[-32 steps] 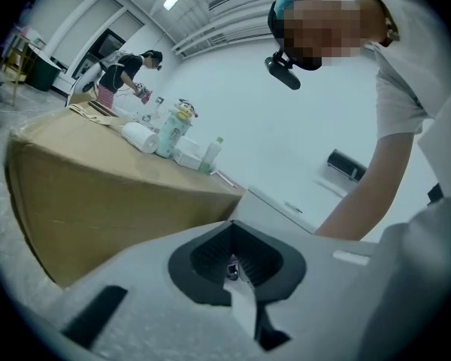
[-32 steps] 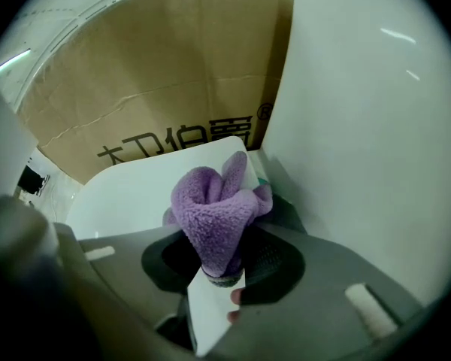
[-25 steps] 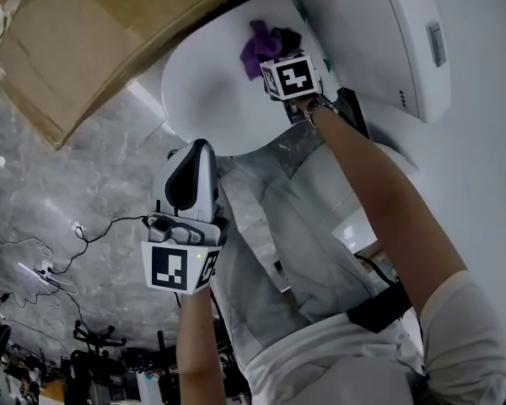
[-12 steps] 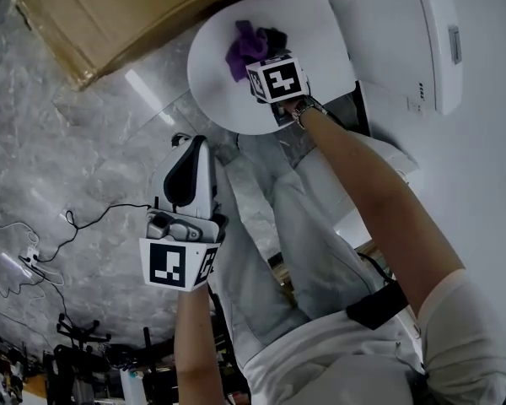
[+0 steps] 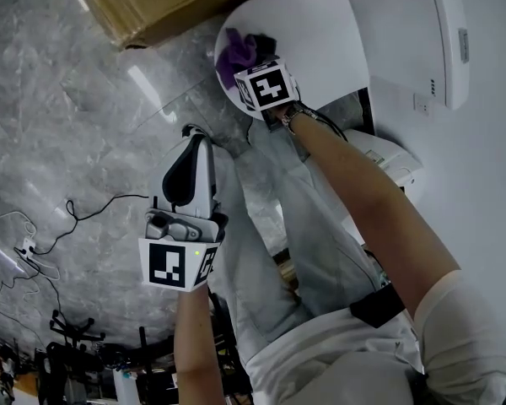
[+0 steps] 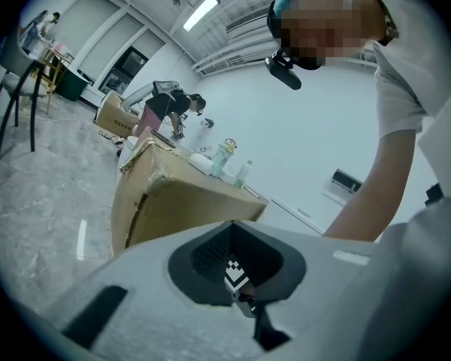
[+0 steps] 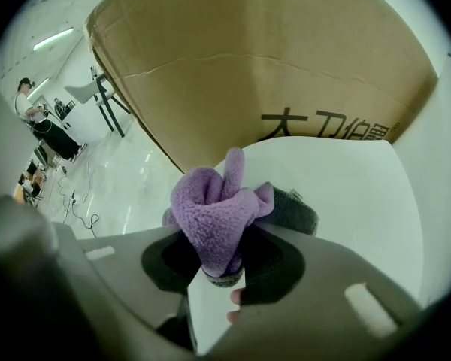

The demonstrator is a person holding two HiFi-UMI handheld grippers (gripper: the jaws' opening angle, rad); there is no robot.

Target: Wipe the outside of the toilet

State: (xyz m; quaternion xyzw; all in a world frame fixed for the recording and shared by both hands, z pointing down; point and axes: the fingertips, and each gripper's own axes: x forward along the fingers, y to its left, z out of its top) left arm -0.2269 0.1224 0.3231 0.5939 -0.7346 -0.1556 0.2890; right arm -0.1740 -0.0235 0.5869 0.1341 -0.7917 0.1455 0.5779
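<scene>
Floor's glossy grey marble (image 5: 76,125), catching streaks of ceiling light. A big cardboard box (image 5: 169,2) sits just beyond the right gripper (image 5: 251,64). Black cables (image 5: 76,226) trail across the floor out left of the left gripper (image 5: 196,146). Plain white wall (image 6: 301,119), with a strip light (image 6: 203,11) overhead.

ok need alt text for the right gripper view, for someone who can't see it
The right gripper is clamped on a bunched purple cloth, holding it over the smooth white top of the toilet. A large cardboard box with black print fills the background, and a shiny pale floor shows at the left.
</scene>
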